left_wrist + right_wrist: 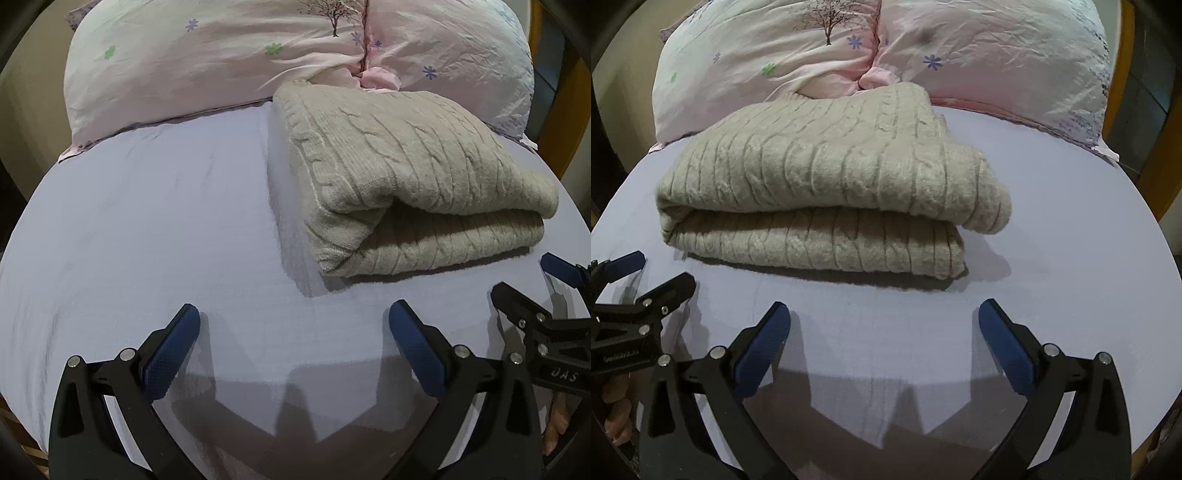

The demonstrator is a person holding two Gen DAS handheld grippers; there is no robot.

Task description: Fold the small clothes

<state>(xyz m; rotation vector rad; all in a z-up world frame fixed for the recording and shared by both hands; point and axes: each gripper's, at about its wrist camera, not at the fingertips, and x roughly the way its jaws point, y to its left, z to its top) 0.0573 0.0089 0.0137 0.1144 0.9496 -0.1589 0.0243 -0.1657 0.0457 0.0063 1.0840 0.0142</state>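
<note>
A beige cable-knit sweater point(399, 177) lies folded in layers on the lavender bed sheet point(147, 221); in the right wrist view it point(820, 177) lies straight ahead. My left gripper point(293, 317) is open and empty, above the sheet just short of the sweater's near left corner. My right gripper point(884, 317) is open and empty, just in front of the sweater's near edge. The right gripper point(532, 280) shows at the right edge of the left wrist view, the left gripper point(646, 273) at the left edge of the right wrist view.
A pink floral duvet point(258, 55) is bunched at the head of the bed behind the sweater, also in the right wrist view point(960, 55). A wooden bed frame point(565, 122) runs along the right side.
</note>
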